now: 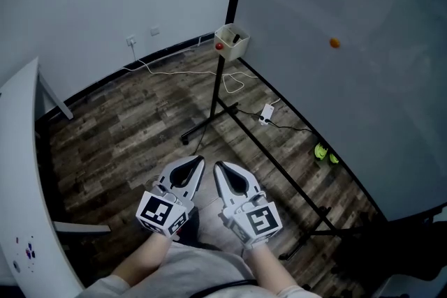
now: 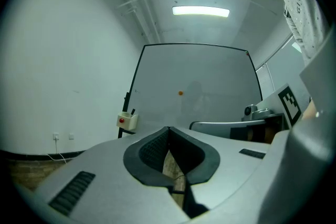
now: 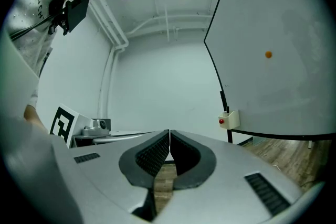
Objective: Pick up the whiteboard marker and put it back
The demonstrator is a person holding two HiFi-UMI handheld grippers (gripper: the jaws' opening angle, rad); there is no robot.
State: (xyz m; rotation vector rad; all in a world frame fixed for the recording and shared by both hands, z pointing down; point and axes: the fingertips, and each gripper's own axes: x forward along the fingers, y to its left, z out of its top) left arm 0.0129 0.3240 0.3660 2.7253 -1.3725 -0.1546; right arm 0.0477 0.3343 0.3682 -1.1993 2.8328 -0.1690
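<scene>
1. Left gripper [image 2: 169,129]: jaws pressed together at the tips, with nothing between the dark ribbed pads.
2. Right gripper [image 3: 169,133]: jaws likewise closed tip to tip and empty. It is held just beside the left one, over the wood-plank floor [image 1: 133,139].
3. Whiteboard marker [image 2: 132,112]: a short dark stick, of which only the top end shows, standing in the holder box. It is well apart from both grippers.
4. Holder box [image 1: 235,51]: small and cream, with a red dot on its front, fixed to the black stand [image 1: 216,91] at the whiteboard's edge.
5. Whiteboard [image 1: 349,101]: grey-white, bearing one orange magnet [image 1: 334,42].
</scene>
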